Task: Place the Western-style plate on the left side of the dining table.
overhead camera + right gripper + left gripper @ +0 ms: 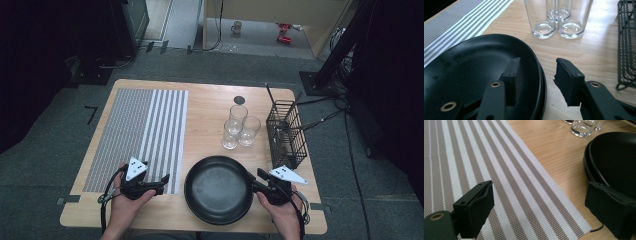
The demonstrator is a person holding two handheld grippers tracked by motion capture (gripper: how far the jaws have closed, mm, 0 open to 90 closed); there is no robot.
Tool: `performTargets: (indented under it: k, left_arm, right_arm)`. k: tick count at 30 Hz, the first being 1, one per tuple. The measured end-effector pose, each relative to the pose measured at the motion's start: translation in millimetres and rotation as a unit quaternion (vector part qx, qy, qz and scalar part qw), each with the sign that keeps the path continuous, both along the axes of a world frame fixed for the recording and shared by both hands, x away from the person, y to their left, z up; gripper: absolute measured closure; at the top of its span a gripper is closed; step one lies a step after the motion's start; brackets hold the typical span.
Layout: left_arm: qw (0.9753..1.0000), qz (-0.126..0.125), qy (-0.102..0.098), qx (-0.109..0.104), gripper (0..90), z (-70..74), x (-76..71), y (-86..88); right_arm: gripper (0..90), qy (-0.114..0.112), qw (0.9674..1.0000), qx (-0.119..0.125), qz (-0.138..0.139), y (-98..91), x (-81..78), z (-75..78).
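Two stacked black plates (218, 189) lie flat, rim upward.

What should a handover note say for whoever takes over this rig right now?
Right tongs: open, jaws straddling the right rim of the black plates, one jaw inside, one outside, not yet pressing.
Left tongs: open, holding nothing, over the striped mat's edge, left of the plates.
Plates: stacked at the table's near edge; three glasses and a wire basket behind.
Done: right tongs placed on the rim.
Left: probably close, then lift the top plate.
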State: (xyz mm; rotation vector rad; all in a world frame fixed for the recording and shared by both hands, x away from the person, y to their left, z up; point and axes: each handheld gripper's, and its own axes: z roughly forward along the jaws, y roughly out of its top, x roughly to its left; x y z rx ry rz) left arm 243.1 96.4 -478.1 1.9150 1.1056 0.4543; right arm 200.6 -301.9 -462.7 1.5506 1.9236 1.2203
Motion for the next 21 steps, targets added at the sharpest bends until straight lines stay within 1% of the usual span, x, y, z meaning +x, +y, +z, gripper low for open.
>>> performTargets:
  k: [3, 4, 5, 7, 8, 11, 12, 13, 14, 16, 18, 21]
  left_arm:
    - [1.0000, -0.005, 0.001, -0.005, 9.2, 1.6, 0.5, -5.9]
    - [1.0000, -0.007, 0.001, -0.007, 9.2, 1.9, 0.7, -8.3]
    - [0.9999, -0.008, 0.005, -0.013, 9.6, 2.1, 0.9, -11.5]
    - [0.9995, -0.009, 0.013, -0.026, 14.4, 2.2, 1.7, -16.5]
    - [0.9994, -0.010, 0.016, -0.028, 14.5, 2.1, 1.9, -19.5]
    - [0.9991, -0.015, 0.019, -0.033, 14.6, 0.8, 1.7, -29.6]
    - [0.9989, -0.017, 0.024, -0.037, 14.6, -0.2, 1.5, -33.2]
    - [0.9989, -0.017, 0.024, -0.037, 14.8, -0.2, 1.5, -33.2]
    - [0.9986, -0.025, 0.030, -0.037, 15.0, -2.8, 0.4, -39.6]
    - [0.9979, -0.037, 0.037, -0.037, 16.0, -5.1, -2.1, -44.2]
    - [0.9970, -0.046, 0.044, -0.045, 16.2, -8.0, -5.9, -46.6]
    - [0.9958, -0.051, 0.055, -0.052, 16.3, -13.3, -10.8, -48.9]
  right_arm:
    - [56.6, 0.000, 1.0000, 0.002, -0.006, 4.3, 1.5, 0.8]
    - [58.7, 0.002, 1.0000, 0.004, -0.004, 5.1, 1.7, 0.3]
    - [60.4, 0.003, 1.0000, 0.008, -0.001, 6.3, 1.9, -0.3]
    - [63.2, 0.004, 0.9997, 0.022, -0.002, 8.9, 1.1, -2.0]
    - [64.1, 0.005, 0.9996, 0.026, -0.003, 9.3, 1.2, -3.7]
    - [67.4, 0.015, 0.9996, 0.020, -0.015, 9.6, 0.1, -8.7]
    - [67.6, 0.017, 0.9995, 0.021, -0.018, 9.1, -1.1, -10.0]
    - [67.6, 0.017, 0.9995, 0.021, -0.018, 9.1, -1.1, -10.0]
    - [69.6, 0.024, 0.9991, 0.029, -0.019, 9.1, -4.5, -12.3]
    - [71.1, 0.025, 0.9991, 0.021, -0.027, 9.9, -7.9, -14.4]
    - [71.9, 0.022, 0.9990, 0.016, -0.034, 10.7, -12.3, -15.9]
    - [69.9, 0.008, 0.9989, 0.007, -0.046, 10.5, -18.0, -18.0]
